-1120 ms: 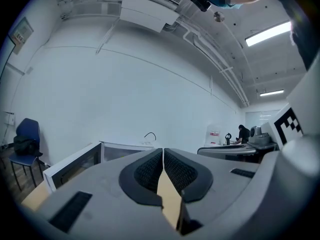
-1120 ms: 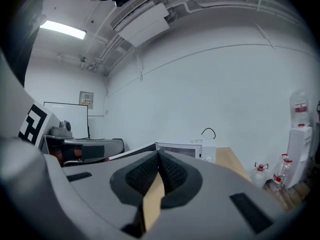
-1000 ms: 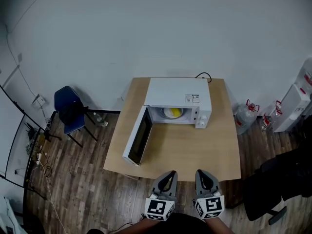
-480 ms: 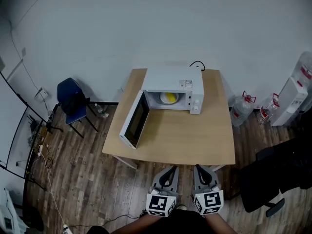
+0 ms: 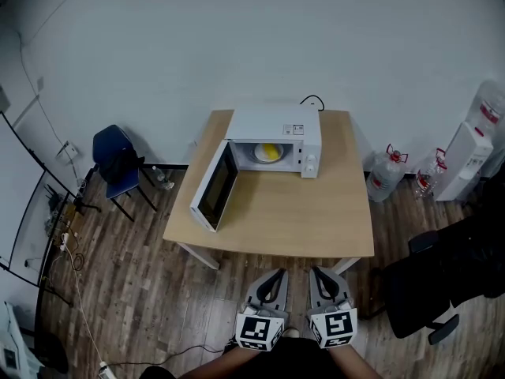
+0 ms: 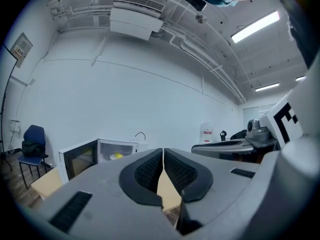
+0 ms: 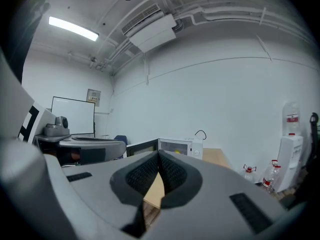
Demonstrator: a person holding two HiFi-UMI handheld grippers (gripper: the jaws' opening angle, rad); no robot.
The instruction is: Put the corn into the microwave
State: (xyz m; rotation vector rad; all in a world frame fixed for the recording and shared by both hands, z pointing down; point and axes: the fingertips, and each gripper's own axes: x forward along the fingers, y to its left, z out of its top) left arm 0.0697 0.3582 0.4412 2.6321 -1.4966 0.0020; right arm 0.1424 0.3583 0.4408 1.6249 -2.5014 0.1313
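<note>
A white microwave (image 5: 276,129) stands at the far side of a wooden table (image 5: 272,219), its door (image 5: 211,186) swung open to the left. The yellow corn (image 5: 270,152) lies inside the cavity on the turntable. Both grippers hover over the floor in front of the table's near edge, well short of the microwave. My left gripper (image 5: 276,275) and right gripper (image 5: 318,273) are shut with nothing between the pads. The left gripper view shows the shut left gripper (image 6: 163,154), the microwave (image 6: 102,154) and the corn (image 6: 116,155) far off. The right gripper (image 7: 159,155) also looks toward the microwave (image 7: 175,145).
A blue chair (image 5: 117,168) stands left of the table by the wall. Water bottles (image 5: 383,176) and a white dispenser (image 5: 465,160) are to the right. A black office chair (image 5: 430,290) sits at the near right. Cables (image 5: 75,267) lie on the wooden floor at left.
Table and microwave have slid farther away in the head view. Both grippers, once at the table's near edge, now hang over the floor, still shut.
</note>
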